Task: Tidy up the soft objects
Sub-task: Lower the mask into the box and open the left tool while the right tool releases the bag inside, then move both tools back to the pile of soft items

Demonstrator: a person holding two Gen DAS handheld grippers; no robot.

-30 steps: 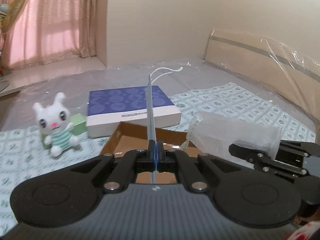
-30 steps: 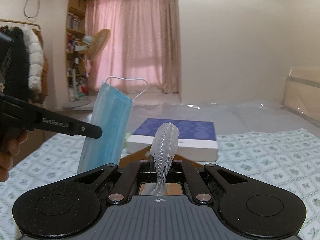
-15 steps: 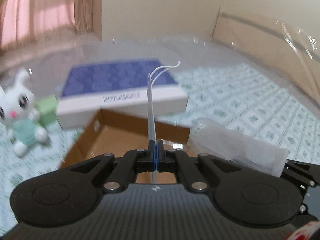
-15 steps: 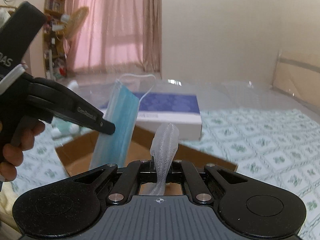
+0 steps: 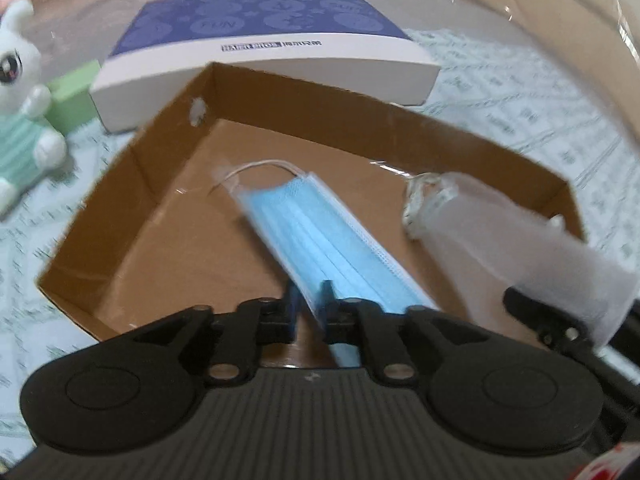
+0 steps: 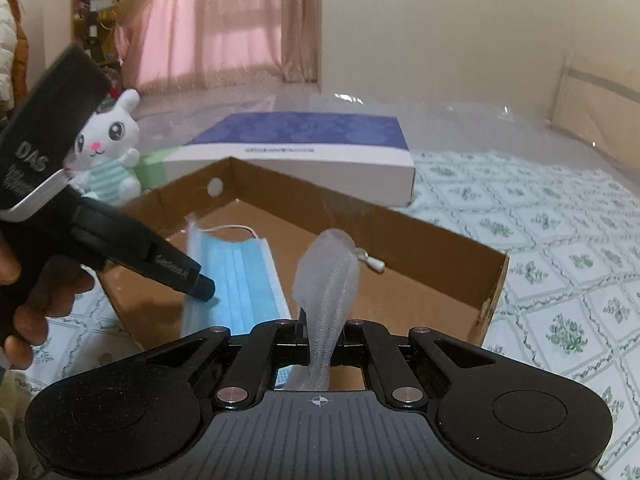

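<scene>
Green-patterned bedding (image 6: 560, 280) carries a shallow brown cardboard tray (image 5: 360, 128). Over it, the left gripper (image 5: 310, 304), jaws just opening, loosely straddles the pleated blue mask (image 5: 320, 240); the right gripper (image 6: 320, 324) pinches white ribbed mesh (image 6: 326, 280).

Left tongs (image 5: 310, 306) angled steeply down, jaws just opening; right tongs (image 6: 320, 334) clamped shut, tilted down.
</scene>
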